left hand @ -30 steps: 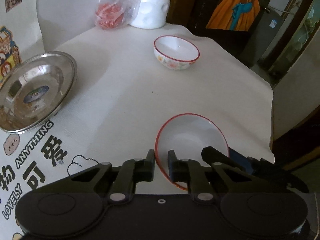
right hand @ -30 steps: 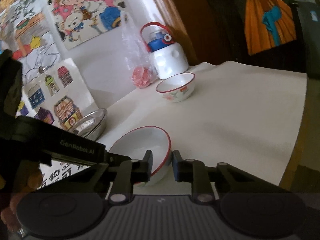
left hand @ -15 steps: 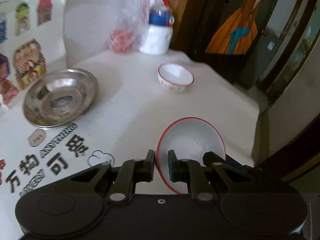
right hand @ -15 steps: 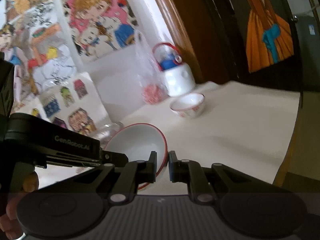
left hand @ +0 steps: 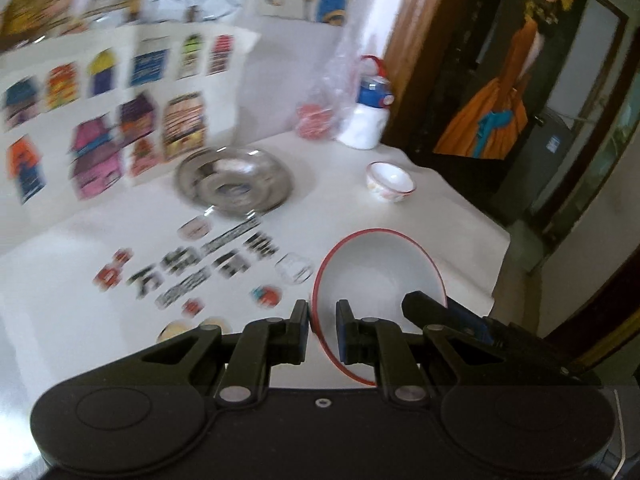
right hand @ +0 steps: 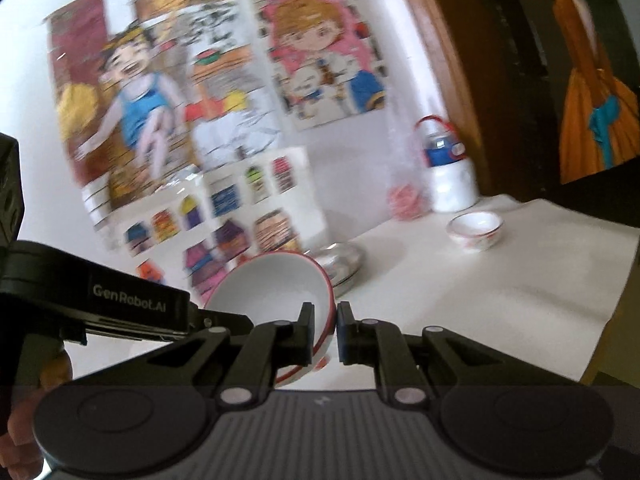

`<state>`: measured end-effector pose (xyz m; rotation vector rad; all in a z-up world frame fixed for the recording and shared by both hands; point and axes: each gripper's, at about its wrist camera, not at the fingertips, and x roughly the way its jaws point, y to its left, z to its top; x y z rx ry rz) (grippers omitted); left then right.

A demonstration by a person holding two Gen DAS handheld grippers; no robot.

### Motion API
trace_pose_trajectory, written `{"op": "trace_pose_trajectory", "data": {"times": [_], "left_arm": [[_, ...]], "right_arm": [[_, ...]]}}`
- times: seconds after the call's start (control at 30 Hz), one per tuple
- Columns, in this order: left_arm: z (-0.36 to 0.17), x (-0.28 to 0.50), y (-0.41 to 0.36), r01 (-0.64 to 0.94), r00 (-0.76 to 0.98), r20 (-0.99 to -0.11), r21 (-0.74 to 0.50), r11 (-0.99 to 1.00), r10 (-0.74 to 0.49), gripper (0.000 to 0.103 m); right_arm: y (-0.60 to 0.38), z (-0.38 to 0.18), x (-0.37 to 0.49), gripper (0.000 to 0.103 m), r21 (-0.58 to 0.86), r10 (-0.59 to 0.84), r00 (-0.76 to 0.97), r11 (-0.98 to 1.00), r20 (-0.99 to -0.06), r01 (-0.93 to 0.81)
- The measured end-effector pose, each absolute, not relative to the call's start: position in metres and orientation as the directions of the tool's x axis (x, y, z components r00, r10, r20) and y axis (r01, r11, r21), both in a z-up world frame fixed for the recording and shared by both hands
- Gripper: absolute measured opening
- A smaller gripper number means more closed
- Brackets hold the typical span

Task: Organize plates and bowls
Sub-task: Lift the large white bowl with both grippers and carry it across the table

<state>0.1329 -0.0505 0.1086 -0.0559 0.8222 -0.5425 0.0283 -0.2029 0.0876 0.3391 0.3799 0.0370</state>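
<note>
A white bowl with a red rim (left hand: pixel 376 280) hangs lifted above the counter (left hand: pixel 340 208), tilted, mid-carry. The left gripper (left hand: pixel 322 330) is clamped on its left rim, the right gripper (right hand: pixel 324 330) on the opposite rim, jaws nearly together on the thin wall. Beyond it sits a steel plate (left hand: pixel 234 182); farther right, a small flowered bowl (left hand: pixel 389 181). The next move probably calls for level, matched travel and setting the bowl into the small one.

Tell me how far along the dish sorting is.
Nothing looks stacked yet. In hand: the left hand-held gripper and right hand-held gripper both clamp the rim of one red-rimmed bowl, raised off the table. Left: the floral bowl and steel plate sit apart.
</note>
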Motion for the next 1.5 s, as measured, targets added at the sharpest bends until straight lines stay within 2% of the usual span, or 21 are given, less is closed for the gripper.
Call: {"op": "trace_pose_trajectory", "data": {"times": [0.3,0.67,1.0,1.5], "left_arm": [[0.081,0.099,0.006,0.346,0.542,-0.719,-0.282,0.895,-0.435,0.014],[0.040,0.092,0.011,0.336,0.427,-0.799,-0.295,0.894,-0.424,0.014],[0.034,0.095,0.010,0.338,0.391,-0.823,-0.287,0.896,-0.411,0.015],[0.039,0.104,0.004,0.370,0.381,-0.842,-0.239,0.897,-0.382,0.021]], "right_arm": [[-0.160,0.069,0.002,0.013,0.327,0.220,0.862,0.943,-0.456,-0.068],[-0.150,0.052,-0.005,0.014,0.294,0.228,0.798,0.953,-0.558,-0.067],[-0.149,0.046,0.004,0.017,0.302,0.258,0.755,0.950,-0.603,-0.084],[-0.149,0.044,0.011,0.021,0.310,0.283,0.738,0.945,-0.612,-0.106]]}}
